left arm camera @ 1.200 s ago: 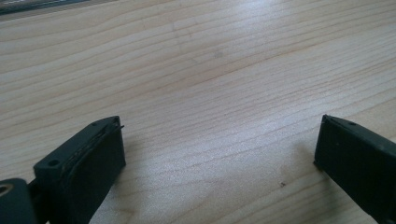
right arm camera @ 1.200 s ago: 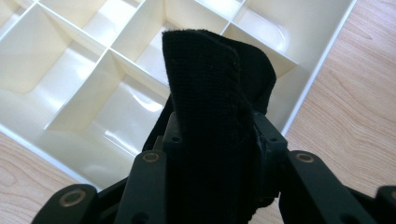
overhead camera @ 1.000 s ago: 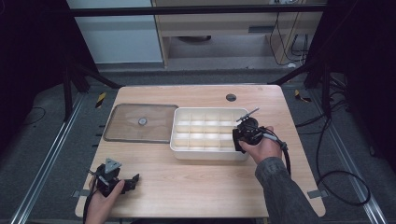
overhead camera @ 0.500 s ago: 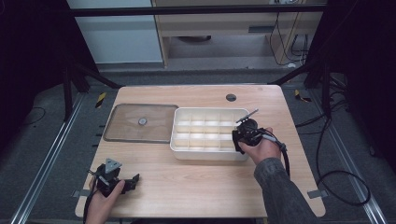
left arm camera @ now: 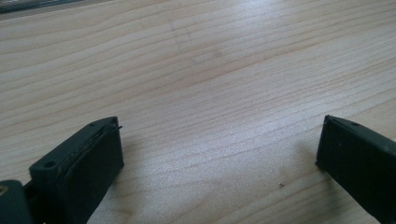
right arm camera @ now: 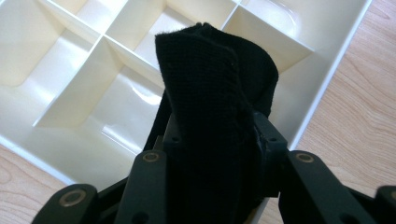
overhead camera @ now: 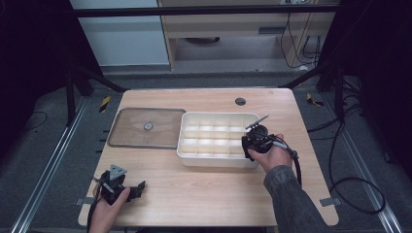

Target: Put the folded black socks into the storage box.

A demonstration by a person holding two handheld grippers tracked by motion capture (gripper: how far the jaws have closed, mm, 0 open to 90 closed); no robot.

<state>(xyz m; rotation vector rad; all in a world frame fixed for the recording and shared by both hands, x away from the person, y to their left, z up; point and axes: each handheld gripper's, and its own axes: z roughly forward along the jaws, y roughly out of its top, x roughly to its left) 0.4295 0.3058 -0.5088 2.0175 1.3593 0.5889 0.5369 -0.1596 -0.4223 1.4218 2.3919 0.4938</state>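
My right gripper (right arm camera: 212,144) is shut on a folded piece of black fabric (right arm camera: 210,84), which sticks up between its jaws. It hovers over the near right corner of a white compartment tray (right arm camera: 322,93). From the high view, the right gripper (overhead camera: 251,142) sits at the right end of the tray (overhead camera: 214,161), whose compartments look bare. My left gripper (overhead camera: 137,189) rests at the front left of the wooden table, apart from the tray. In the left gripper view its jaws stand wide open (left arm camera: 219,140) with bare wood between them.
A clear flat lid (overhead camera: 145,128) with a small knob lies left of the tray. A dark round hole (overhead camera: 240,101) marks the table behind the tray. Cables trail off the table's right side. Dark frame legs stand at the far corners.
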